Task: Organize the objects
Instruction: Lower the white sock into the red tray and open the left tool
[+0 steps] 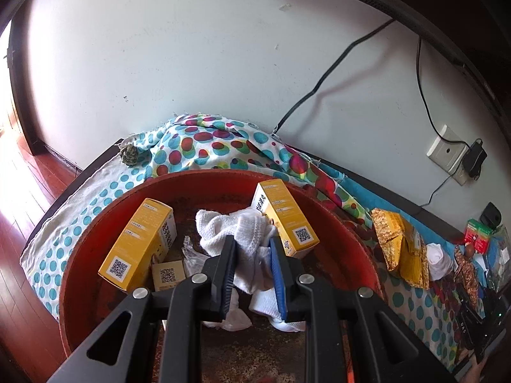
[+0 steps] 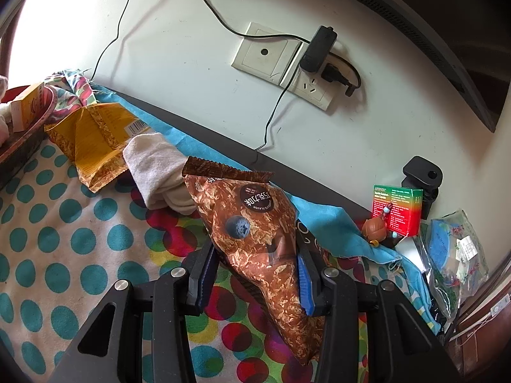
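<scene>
While the left tongs pinch a white cloth over the red basin, the right tongs clasp a brown snack bag above the spotted counter; lower the cloth between the yellow boxes.

Support: dark-edged surface set against the wall.
Covering: polka-dot cloth is spread over it.
Left: red basin.
Middle: yellow packet, white sock.
Far right: green-red box, clear bag.
</scene>
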Available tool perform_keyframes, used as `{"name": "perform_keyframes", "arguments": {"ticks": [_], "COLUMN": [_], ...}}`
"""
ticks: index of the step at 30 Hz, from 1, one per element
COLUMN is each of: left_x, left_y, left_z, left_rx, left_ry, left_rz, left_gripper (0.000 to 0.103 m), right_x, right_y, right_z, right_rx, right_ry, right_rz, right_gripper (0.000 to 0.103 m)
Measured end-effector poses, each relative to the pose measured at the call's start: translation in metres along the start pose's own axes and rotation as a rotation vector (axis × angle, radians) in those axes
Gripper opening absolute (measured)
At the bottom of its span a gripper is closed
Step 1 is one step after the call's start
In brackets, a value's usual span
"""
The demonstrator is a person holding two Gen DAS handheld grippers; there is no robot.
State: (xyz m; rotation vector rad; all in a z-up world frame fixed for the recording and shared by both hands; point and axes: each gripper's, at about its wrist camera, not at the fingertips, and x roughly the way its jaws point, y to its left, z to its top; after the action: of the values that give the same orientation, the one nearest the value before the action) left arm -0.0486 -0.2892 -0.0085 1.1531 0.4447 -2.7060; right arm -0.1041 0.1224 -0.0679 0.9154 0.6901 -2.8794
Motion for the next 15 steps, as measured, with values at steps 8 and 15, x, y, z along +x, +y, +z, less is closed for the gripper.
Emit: {"name": "perform_keyframes", "arguments": {"ticks": [8, 15], "left_x": [0.012, 0.016], "left_y": [-0.02, -0.016], "left_z": [-0.008, -0.009], "left_rx": [0.086, 0.076], "left_ry": [0.041, 0.064], "left_rz": [0.024, 0.06], "left_gripper": [0.024, 0.027], "right_x": [-0.002, -0.001], "right_y": [-0.001, -0.002], "right_z": [0.0, 0.0], "right_rx": [0.005, 0.014], "right_ry": [-0.008, -0.005], "right_rz": [-0.001, 0.002], "right_gripper": [0.04, 0.04]}}
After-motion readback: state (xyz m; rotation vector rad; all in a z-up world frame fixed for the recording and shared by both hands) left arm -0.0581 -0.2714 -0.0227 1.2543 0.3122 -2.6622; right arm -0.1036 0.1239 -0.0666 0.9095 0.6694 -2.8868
